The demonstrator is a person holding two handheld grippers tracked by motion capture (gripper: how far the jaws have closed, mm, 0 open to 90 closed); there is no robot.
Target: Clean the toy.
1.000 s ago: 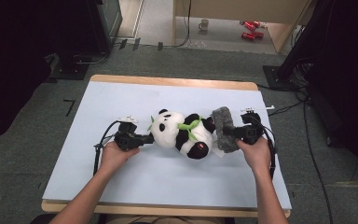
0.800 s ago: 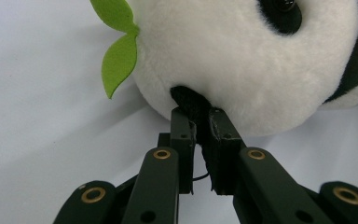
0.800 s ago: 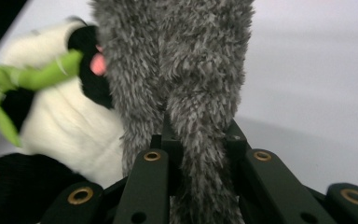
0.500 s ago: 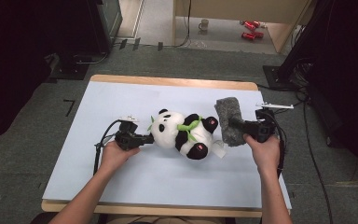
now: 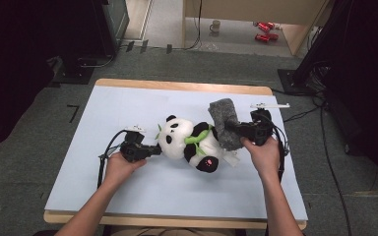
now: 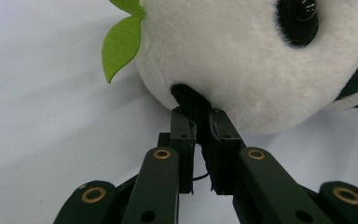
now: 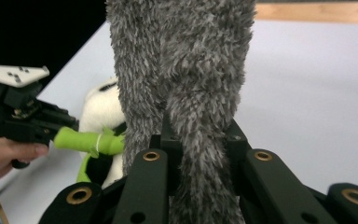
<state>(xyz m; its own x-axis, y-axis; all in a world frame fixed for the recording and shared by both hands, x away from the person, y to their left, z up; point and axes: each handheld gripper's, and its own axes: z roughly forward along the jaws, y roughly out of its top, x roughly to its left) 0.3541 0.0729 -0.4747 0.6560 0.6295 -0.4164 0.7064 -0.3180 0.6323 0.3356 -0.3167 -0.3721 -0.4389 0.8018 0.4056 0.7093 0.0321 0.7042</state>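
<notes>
**Grey cloth lifted off the panda**

While my left gripper [image 5: 153, 149] keeps its jaws pinched on the panda's black ear [image 6: 189, 100], the right gripper [image 5: 232, 129] has come up and away from the toy with the grey fuzzy cloth [image 5: 225, 123] clamped between its narrow jaws. A second ago that cloth sat low against the panda's [image 5: 189, 142] back end; now it stands upright at the toy's right side, its lower edge close to the black leg, and I cannot tell whether the two are touching there. The panda lies on its side near the middle of the pale blue bench [image 5: 128, 108], head toward my left hand [image 5: 120, 167], its green bamboo stalk [image 7: 88, 141] across the chest. I judge the cloth is being raised to spread or drape it over the toy, with the left grip there to stop the panda sliding.
</notes>
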